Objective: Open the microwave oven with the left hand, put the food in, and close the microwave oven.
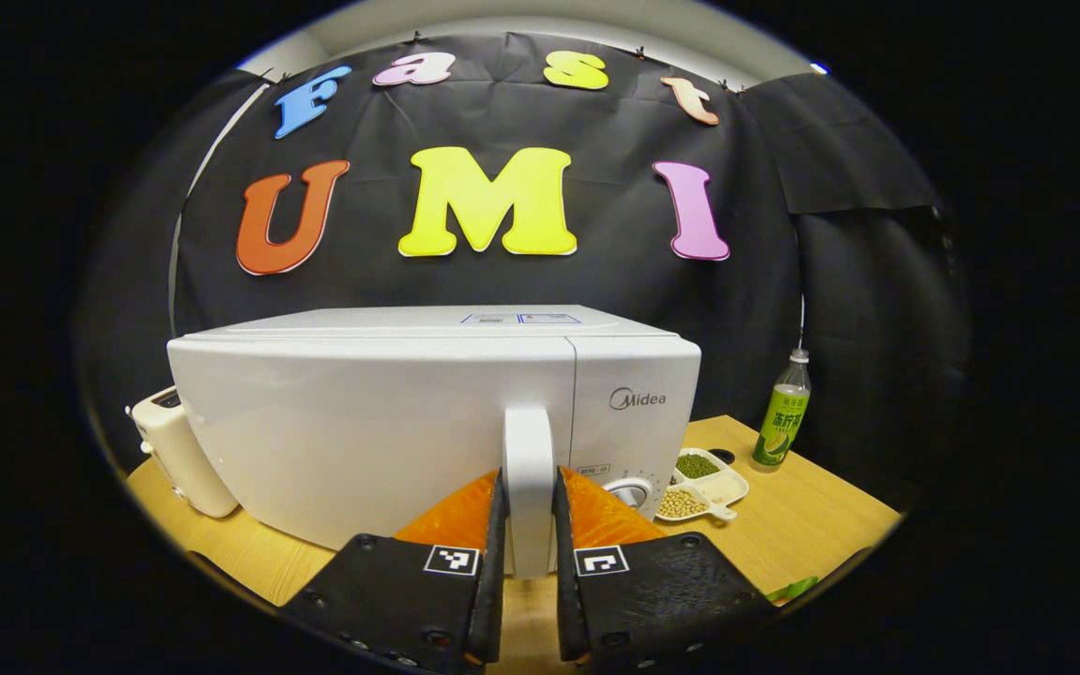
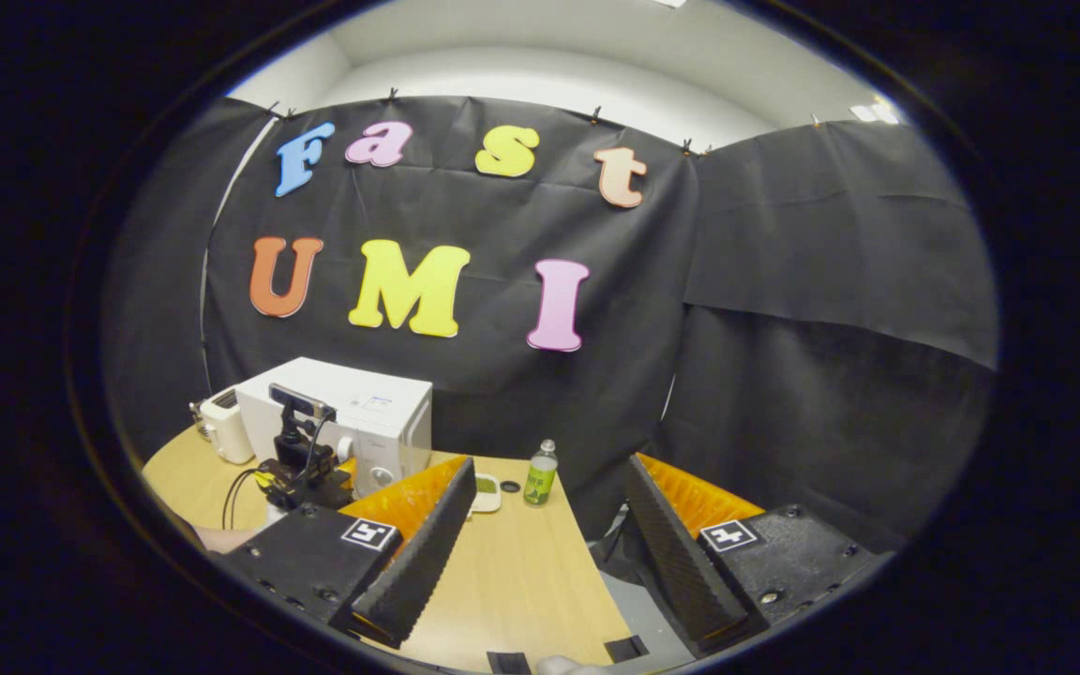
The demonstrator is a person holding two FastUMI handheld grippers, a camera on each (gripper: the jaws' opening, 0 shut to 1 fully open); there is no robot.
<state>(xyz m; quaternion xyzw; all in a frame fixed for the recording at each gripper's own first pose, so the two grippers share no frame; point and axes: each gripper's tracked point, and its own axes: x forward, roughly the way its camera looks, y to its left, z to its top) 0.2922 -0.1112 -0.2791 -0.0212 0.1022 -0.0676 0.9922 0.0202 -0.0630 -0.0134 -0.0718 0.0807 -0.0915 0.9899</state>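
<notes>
Left claw [image 1: 529,525]: you've closed it on the door handle [image 1: 529,450].
Right claw [image 2: 540,525]: wide open, empty.
Risk: a sideways pull could slide the microwave [image 1: 381,422] along the table [image 1: 802,525].

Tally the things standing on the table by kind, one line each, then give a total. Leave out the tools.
Microwave oven: 1
Toaster: 1
Bottle: 1
Divided dish of beans: 1
Total: 4
</notes>
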